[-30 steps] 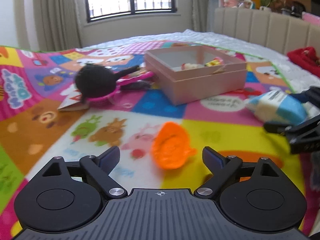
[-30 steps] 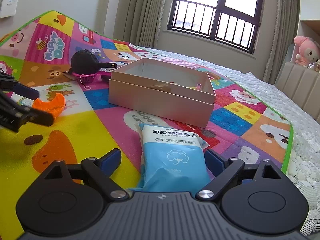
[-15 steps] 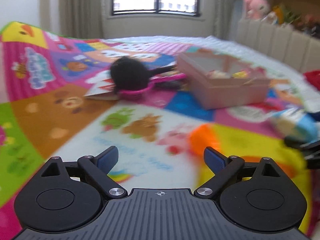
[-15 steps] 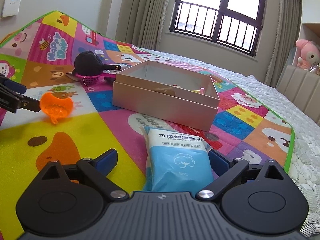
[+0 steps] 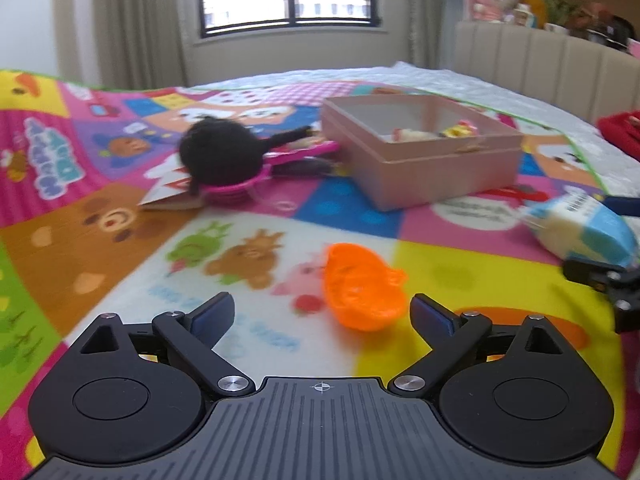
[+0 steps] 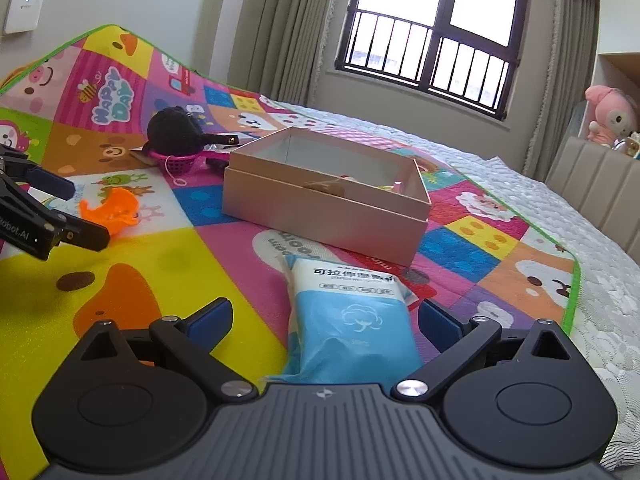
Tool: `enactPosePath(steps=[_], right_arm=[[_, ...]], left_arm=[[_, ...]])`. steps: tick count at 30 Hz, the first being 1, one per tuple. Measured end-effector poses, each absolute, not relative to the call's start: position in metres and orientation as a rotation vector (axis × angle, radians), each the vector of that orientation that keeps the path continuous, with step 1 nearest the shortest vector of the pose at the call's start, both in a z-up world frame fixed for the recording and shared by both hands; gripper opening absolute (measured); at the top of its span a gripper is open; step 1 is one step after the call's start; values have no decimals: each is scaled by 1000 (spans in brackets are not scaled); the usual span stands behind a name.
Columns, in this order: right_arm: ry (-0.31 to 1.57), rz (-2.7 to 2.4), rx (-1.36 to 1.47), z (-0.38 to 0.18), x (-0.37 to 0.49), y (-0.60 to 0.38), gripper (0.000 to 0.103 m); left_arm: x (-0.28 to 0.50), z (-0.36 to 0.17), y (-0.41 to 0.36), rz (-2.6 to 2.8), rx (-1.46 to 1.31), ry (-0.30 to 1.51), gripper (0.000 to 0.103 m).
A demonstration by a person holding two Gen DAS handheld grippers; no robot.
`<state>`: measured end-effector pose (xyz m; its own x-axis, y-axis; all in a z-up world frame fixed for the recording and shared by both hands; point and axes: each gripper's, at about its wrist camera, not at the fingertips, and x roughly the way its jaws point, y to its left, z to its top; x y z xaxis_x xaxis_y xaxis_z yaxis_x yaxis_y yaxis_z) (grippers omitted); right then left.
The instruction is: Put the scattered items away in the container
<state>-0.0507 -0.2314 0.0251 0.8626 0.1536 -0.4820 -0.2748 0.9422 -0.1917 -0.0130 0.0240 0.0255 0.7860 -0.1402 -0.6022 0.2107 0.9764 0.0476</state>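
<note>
On mat [image 6: 168, 256], both grippers opening: left gripper [image 5: 322, 312] near orange toy [image 5: 362, 286], right gripper [image 6: 325, 322] around blue pack [image 6: 352, 320], not squeezing.

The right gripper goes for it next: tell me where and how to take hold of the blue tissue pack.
Grip the blue tissue pack across its narrow width, mid-body, coming from its near end. It lies flat, lengthwise between the opening right gripper.

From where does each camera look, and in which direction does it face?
Left wrist: sits on the left gripper, looks forward and down at the orange plastic toy; its jaws are opening.
Right wrist: sits on the right gripper, faces the blue-and-white tissue pack between its opening jaws, which do not press on it.
Shared: the pink cardboard box, the toy, the pack, each other's gripper.
</note>
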Motion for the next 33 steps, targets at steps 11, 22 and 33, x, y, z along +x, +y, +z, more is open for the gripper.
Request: enactPosePath(steps=[11, 22, 33], right_arm=[[480, 249, -268, 23, -50, -224, 102], [492, 249, -259, 21, -48, -224, 103], [492, 250, -255, 20, -50, -225, 103]], left_arm=[[-8, 25, 68, -8, 151, 638, 100], [-16, 29, 57, -231, 98, 640, 100], [-9, 22, 37, -175, 169, 652, 101]])
